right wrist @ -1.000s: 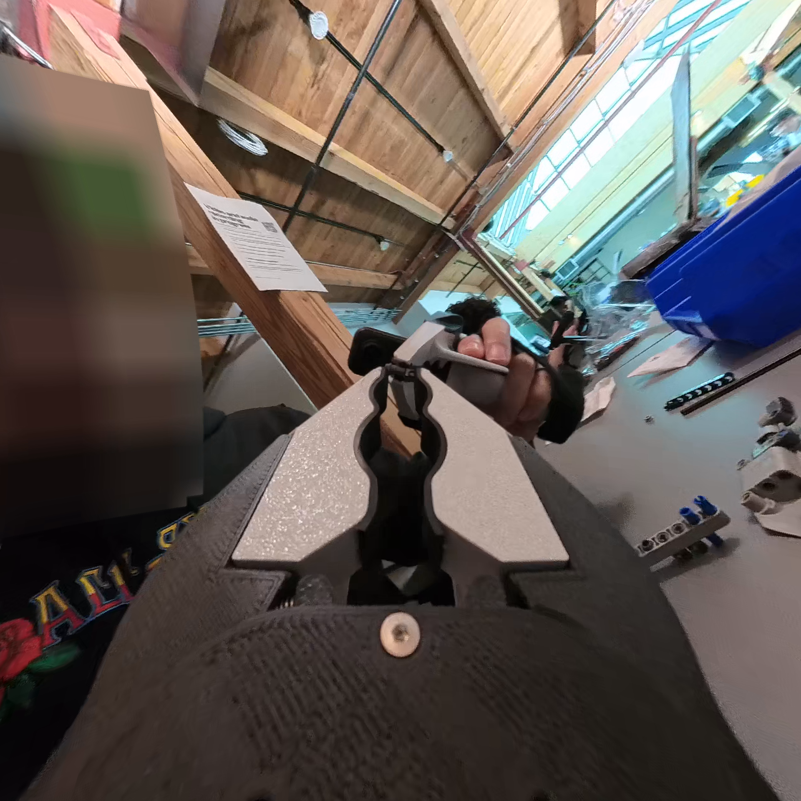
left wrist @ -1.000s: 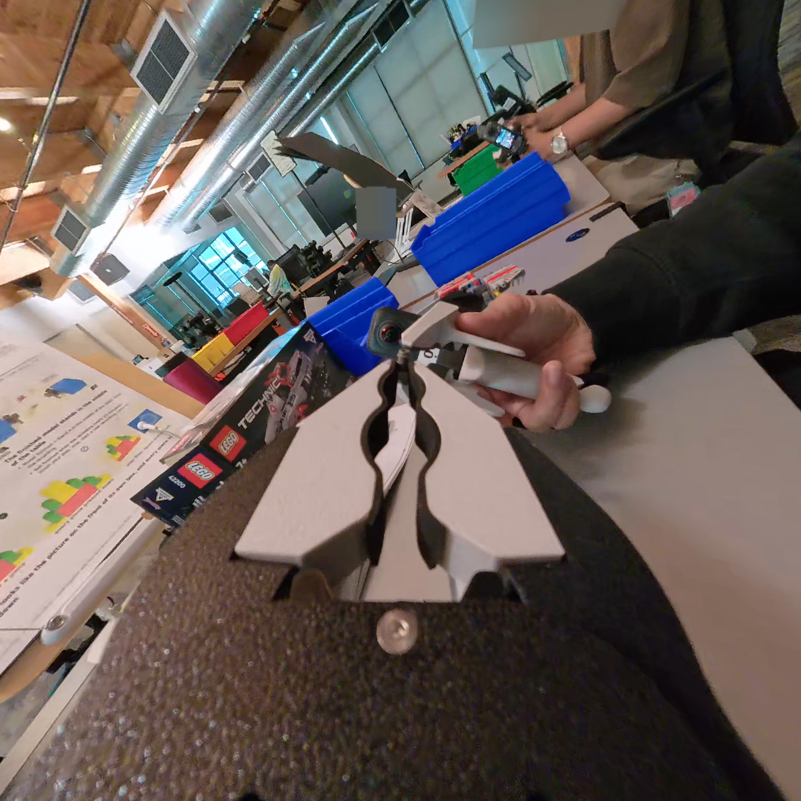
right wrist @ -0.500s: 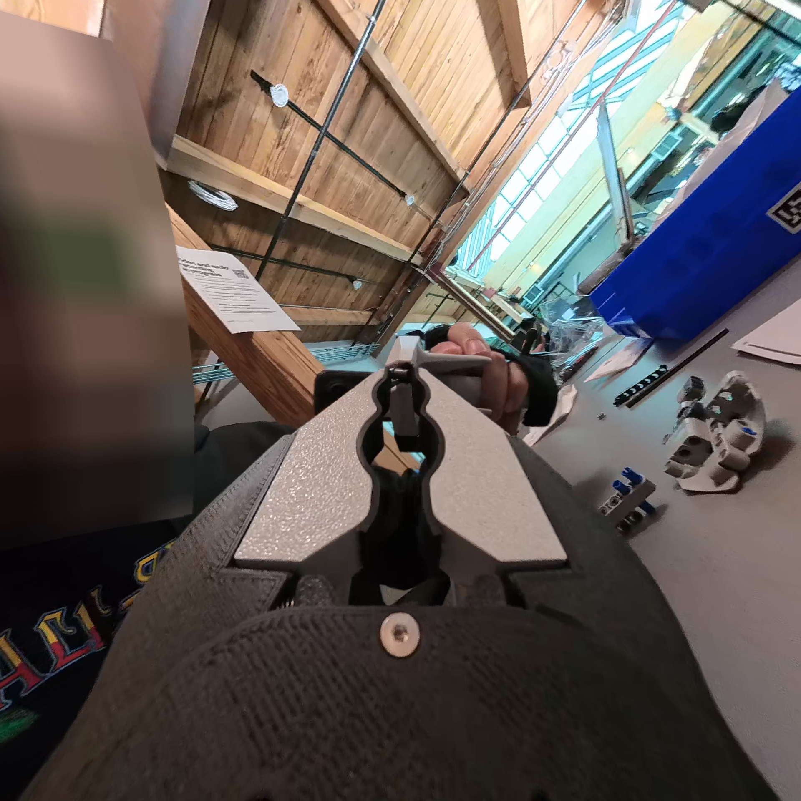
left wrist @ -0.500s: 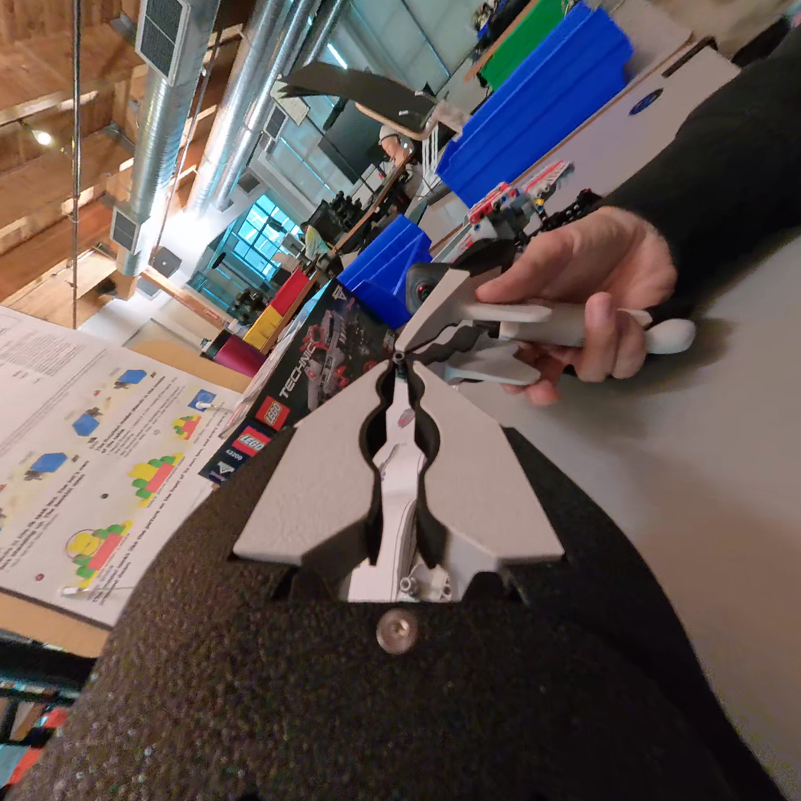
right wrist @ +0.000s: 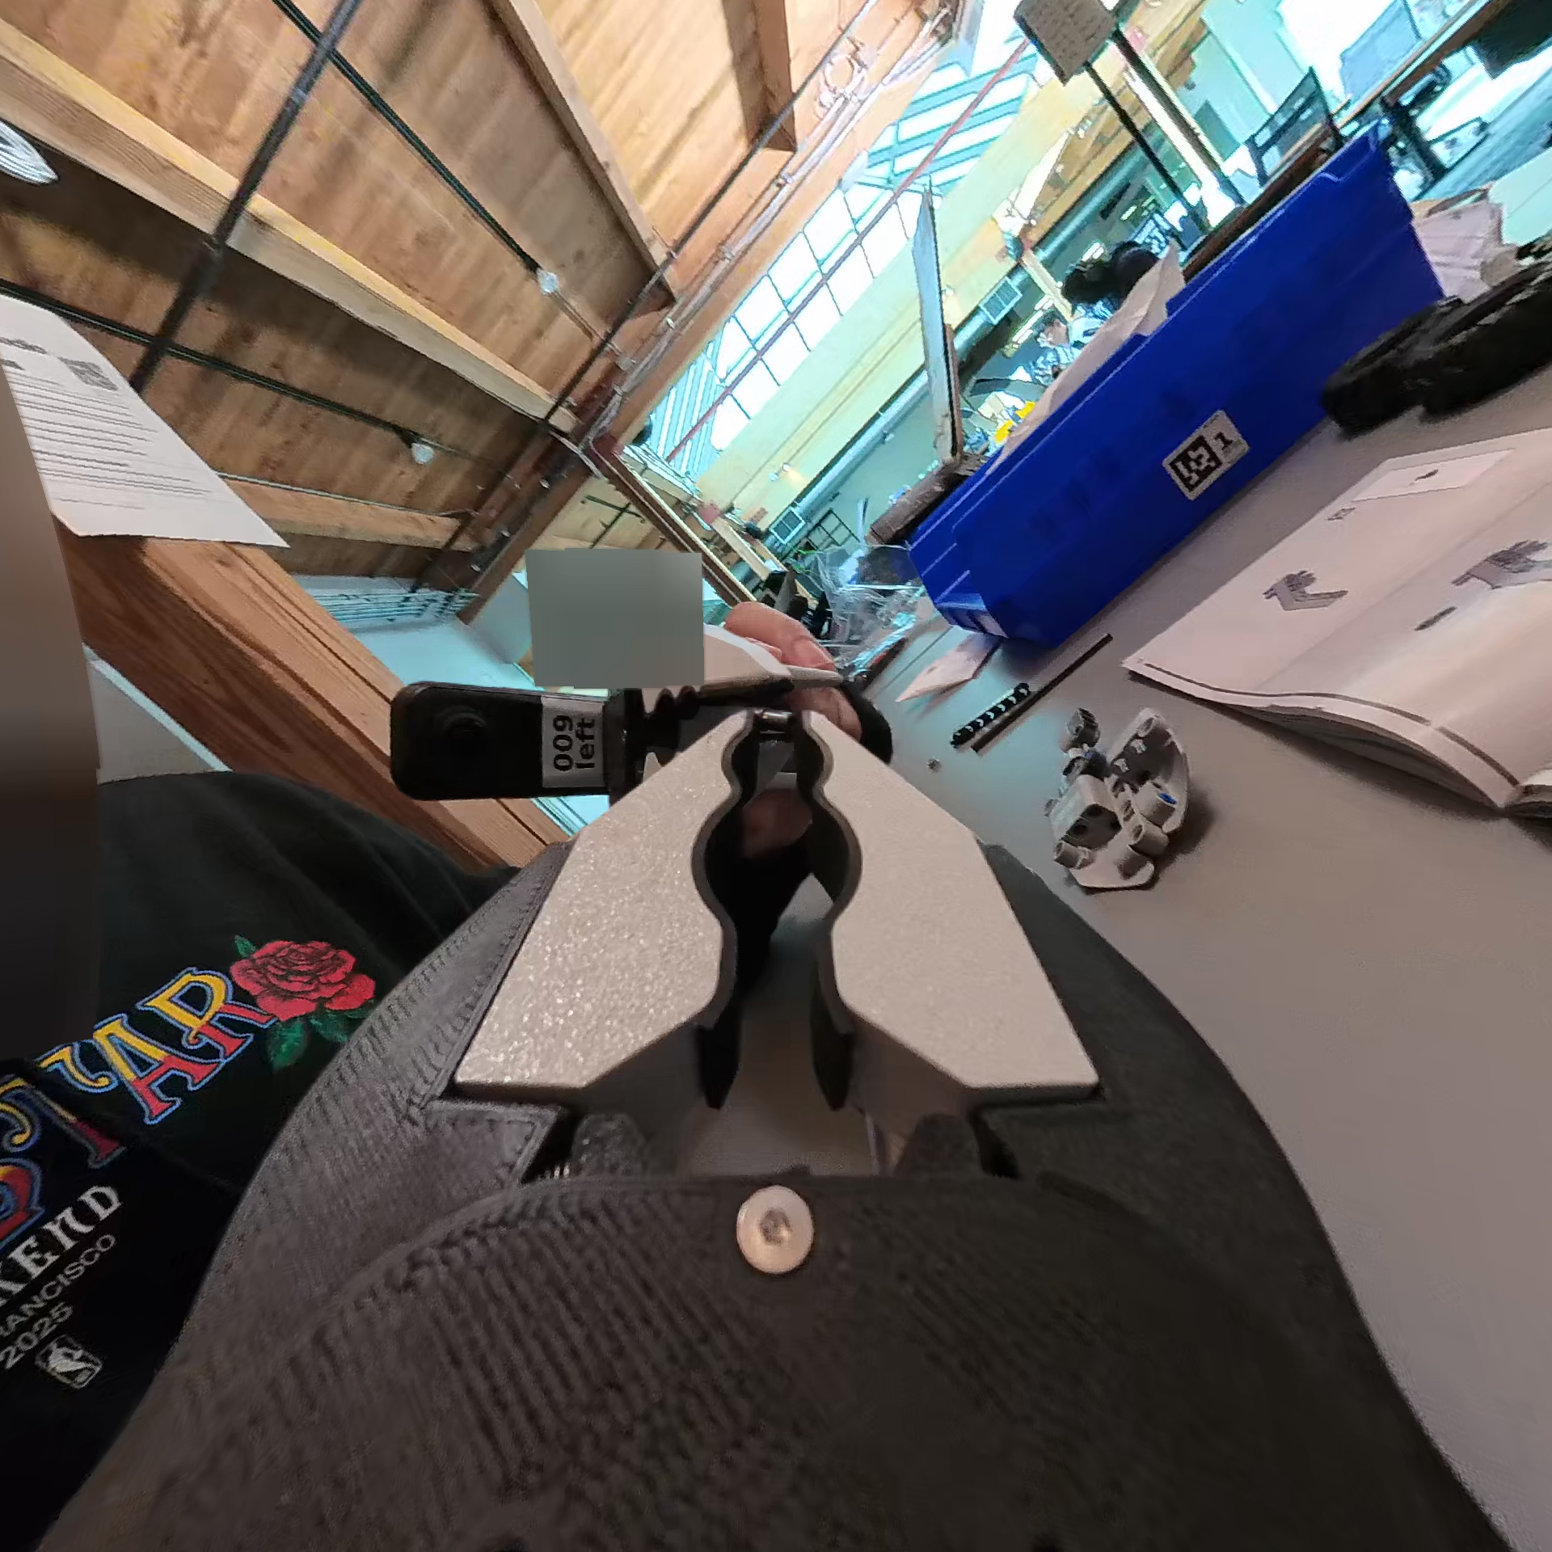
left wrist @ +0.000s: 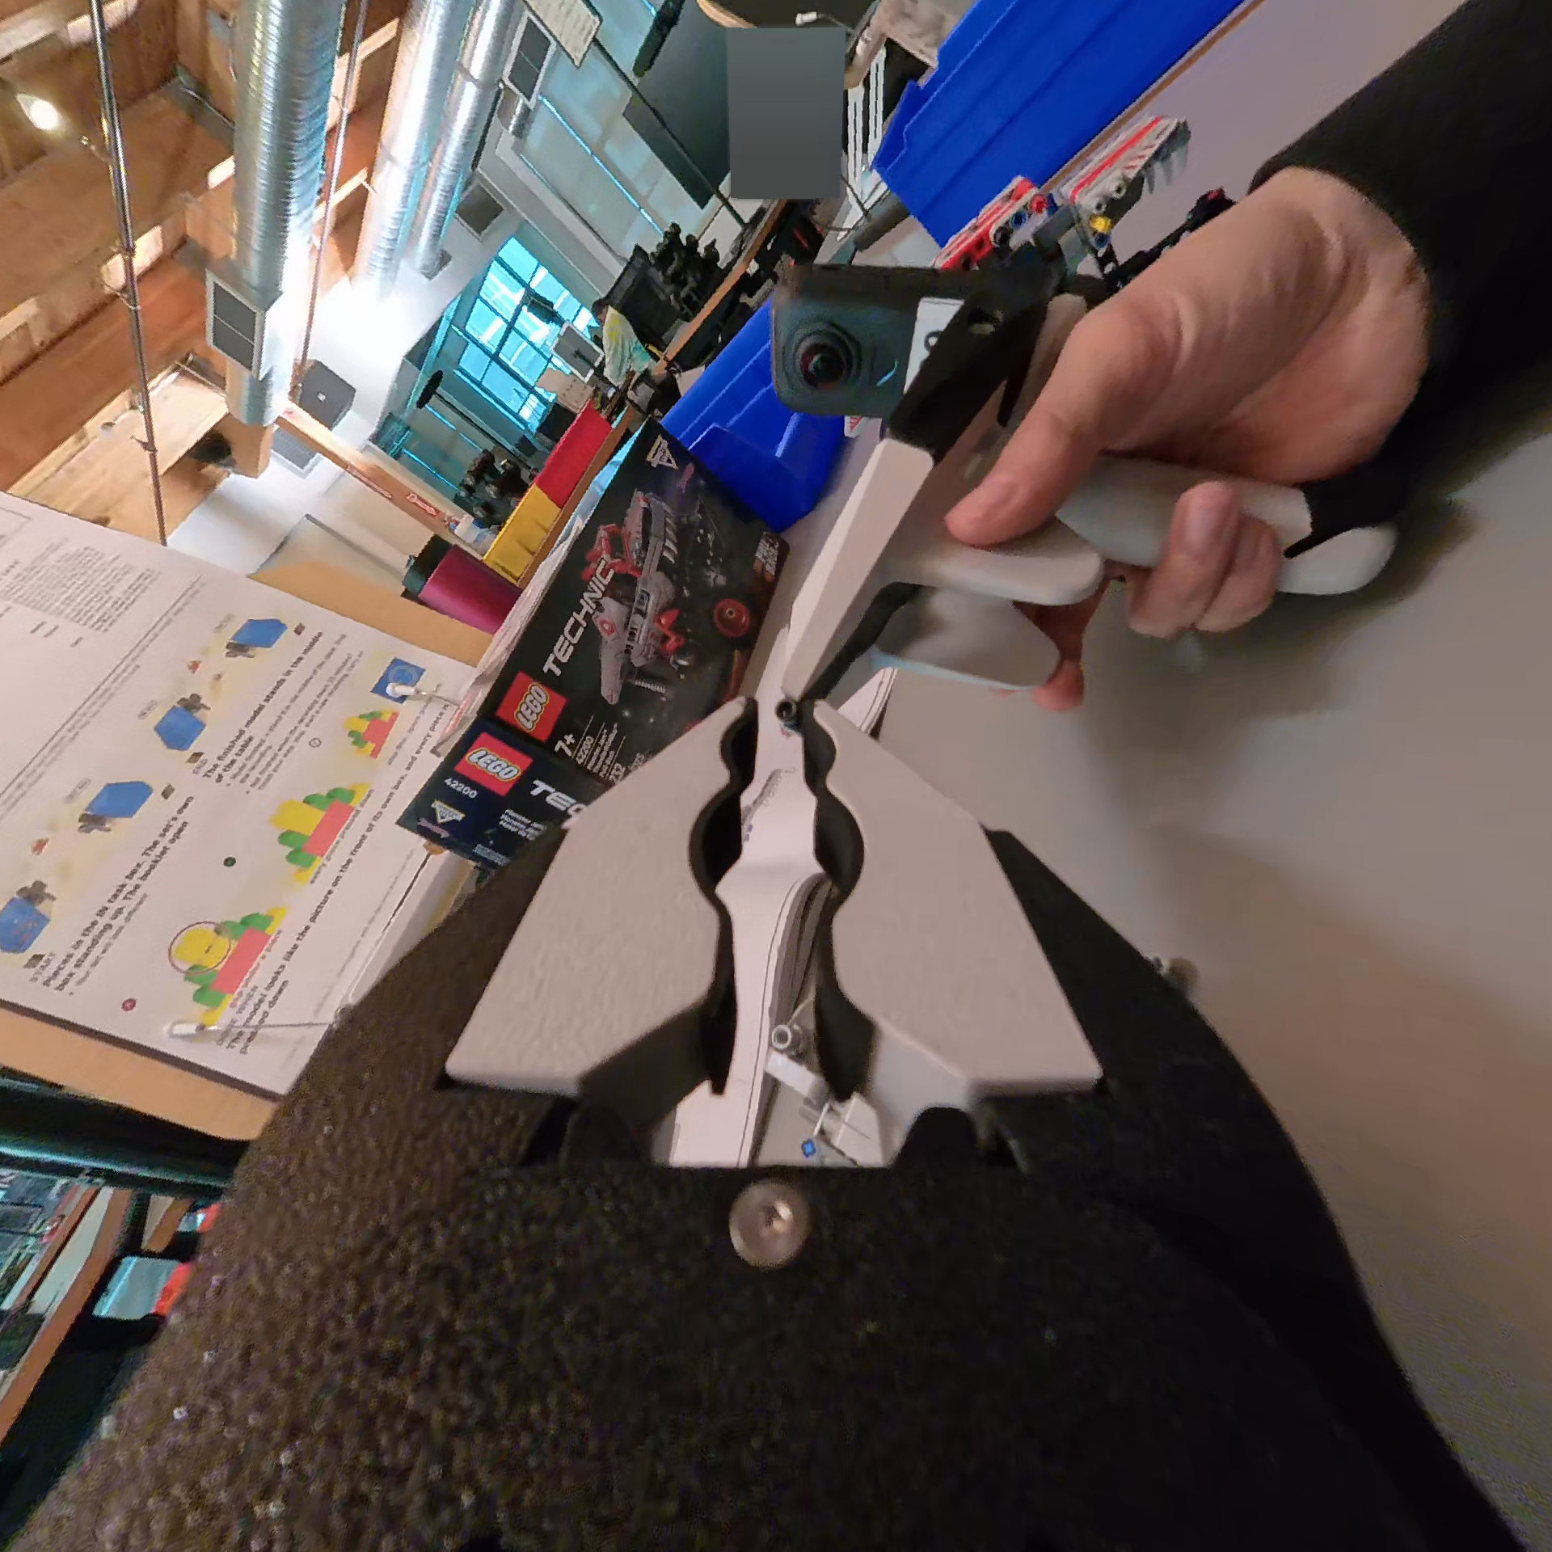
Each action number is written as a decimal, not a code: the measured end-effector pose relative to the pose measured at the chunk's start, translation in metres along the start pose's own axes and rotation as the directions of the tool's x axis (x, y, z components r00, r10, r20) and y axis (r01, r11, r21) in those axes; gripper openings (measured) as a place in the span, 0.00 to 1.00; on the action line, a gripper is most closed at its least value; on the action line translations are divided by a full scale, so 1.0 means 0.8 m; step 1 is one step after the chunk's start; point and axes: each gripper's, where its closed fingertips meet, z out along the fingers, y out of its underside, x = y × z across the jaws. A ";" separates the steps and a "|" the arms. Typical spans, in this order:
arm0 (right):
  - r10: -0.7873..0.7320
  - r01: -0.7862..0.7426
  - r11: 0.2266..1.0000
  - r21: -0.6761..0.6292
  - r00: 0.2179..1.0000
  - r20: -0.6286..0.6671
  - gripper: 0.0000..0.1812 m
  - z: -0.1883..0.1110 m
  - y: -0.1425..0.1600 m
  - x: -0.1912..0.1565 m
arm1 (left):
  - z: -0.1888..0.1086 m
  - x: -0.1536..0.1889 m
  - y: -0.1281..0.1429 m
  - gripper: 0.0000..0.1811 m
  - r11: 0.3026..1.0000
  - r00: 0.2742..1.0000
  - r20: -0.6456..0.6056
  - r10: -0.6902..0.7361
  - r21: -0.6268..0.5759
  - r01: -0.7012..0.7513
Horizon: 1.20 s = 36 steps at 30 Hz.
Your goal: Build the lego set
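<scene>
Blue bins (right wrist: 1176,470), wooden beams (right wrist: 277,663), ceiling ducts (left wrist: 269,168)

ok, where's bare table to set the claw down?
Bare grey table lies near the viewer, below the small white lego piece and the open booklet. Crowded farther back: black strip, papers, blue bin.

Open-plan workshop: exposed ducts (left wrist: 269,168), timber ceiling (right wrist: 470,168), blue parts bins (right wrist: 1176,453), worktables (right wrist: 1260,966).

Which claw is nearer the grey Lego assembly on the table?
Probably left: the left claw hangs just above the assembly; the right claw sits farther back, assembly ahead-right.
</scene>
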 end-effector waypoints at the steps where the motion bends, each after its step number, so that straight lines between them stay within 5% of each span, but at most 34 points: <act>1: -0.006 0.006 1.000 -0.005 1.000 -0.010 0.03 0.001 0.001 0.001 | -0.001 0.001 0.000 0.04 1.000 1.000 0.001 0.007 -0.002 -0.007; 13: -0.035 0.032 0.997 -0.076 0.998 -0.044 0.04 0.006 0.017 0.002 | -0.017 0.015 0.005 0.01 0.999 0.998 -0.048 -0.037 -0.041 0.035; 18: -0.157 0.139 0.959 -0.247 0.986 -0.056 0.01 0.000 0.040 0.001 | -0.044 0.024 0.018 0.01 0.992 0.993 -0.084 -0.087 -0.099 0.079; 24: -0.592 0.343 0.643 -0.685 0.790 -0.160 0.17 -0.018 0.098 0.048 | -0.080 0.043 0.058 0.01 0.933 0.944 -0.123 -0.305 -0.238 0.271; 28: -0.653 0.317 0.499 -0.806 0.749 -0.109 0.17 -0.013 0.137 0.060 | -0.083 0.068 0.055 0.01 0.888 0.882 -0.186 -0.433 -0.256 0.382; 36: -0.749 0.352 0.426 -0.834 0.654 -0.106 0.11 -0.013 0.137 0.070 | -0.065 0.089 0.058 0.01 0.899 0.875 -0.287 -0.390 -0.322 0.295</act>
